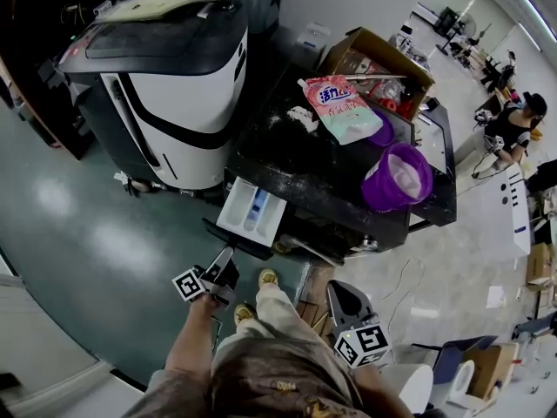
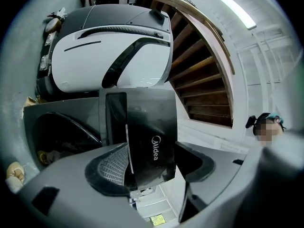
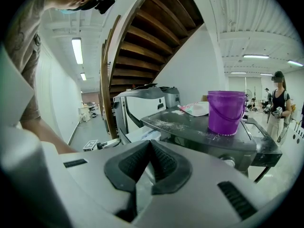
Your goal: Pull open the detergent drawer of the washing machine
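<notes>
Jaws of the left hand-held gripper (image 2: 153, 166) are clamping the dark front panel (image 2: 151, 127) of the detergent drawer (image 1: 252, 210), with a ribbed pad on each side of it in the left gripper view. In the head view, that gripper is reaching forward from the person's left arm, and its tip is meeting the near end of the drawer. The drawer is standing well out from the front of the washing machine (image 1: 313, 177), toward the left side as the person faces it. Its white tray is lying open to view, with a blue part showing inside.

The right hand-held gripper (image 3: 150, 161) is hanging low at the person's right side, apart from the washing machine. Its jaws are pressing together with nothing between them. A shoe (image 1: 268, 277) is showing on the green floor (image 1: 96, 233), just below the drawer.

Further on, a purple bucket (image 1: 398, 178) is sitting on the washing machine's black top near its right edge. A pink-and-white pouch (image 1: 344, 107) is lying flat behind the bucket, with pale powder scattered beside it. A cardboard box (image 1: 376, 57) is standing open beyond the pouch. To the left, a large white-and-black appliance (image 1: 174, 94) is standing just beside the washing machine. Far off, another person (image 1: 512, 127) is standing on paler flooring.
</notes>
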A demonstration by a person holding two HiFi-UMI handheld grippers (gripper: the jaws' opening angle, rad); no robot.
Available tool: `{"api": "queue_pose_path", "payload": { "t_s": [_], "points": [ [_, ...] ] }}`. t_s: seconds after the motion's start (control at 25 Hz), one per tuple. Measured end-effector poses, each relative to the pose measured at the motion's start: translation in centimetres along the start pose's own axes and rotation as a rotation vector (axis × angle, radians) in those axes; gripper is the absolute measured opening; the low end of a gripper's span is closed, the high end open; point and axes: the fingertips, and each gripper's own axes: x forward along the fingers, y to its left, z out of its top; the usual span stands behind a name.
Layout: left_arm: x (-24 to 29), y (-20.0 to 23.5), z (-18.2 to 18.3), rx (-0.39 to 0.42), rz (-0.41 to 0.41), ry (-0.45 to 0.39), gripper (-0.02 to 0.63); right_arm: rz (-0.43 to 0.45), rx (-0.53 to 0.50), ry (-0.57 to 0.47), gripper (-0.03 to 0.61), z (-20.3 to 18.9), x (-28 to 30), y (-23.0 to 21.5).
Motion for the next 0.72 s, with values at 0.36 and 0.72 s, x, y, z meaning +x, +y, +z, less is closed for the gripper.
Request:
{"api": "queue_pose_path", "payload": {
  "t_s": [0.36, 0.72],
  "points": [
    [-0.2, -7.0, 1.2, 0.140, 0.022, 0.095, 0.305, 0.032, 0.026, -0.029, 0.005, 1.2, 1.3, 1.0],
    [3.1, -15.9, 1.1, 0.424, 0.163, 0.181, 0.305, 0.085, 0.038, -0.073, 0.005, 3.8, 2.3, 0.4]
  ]
}}
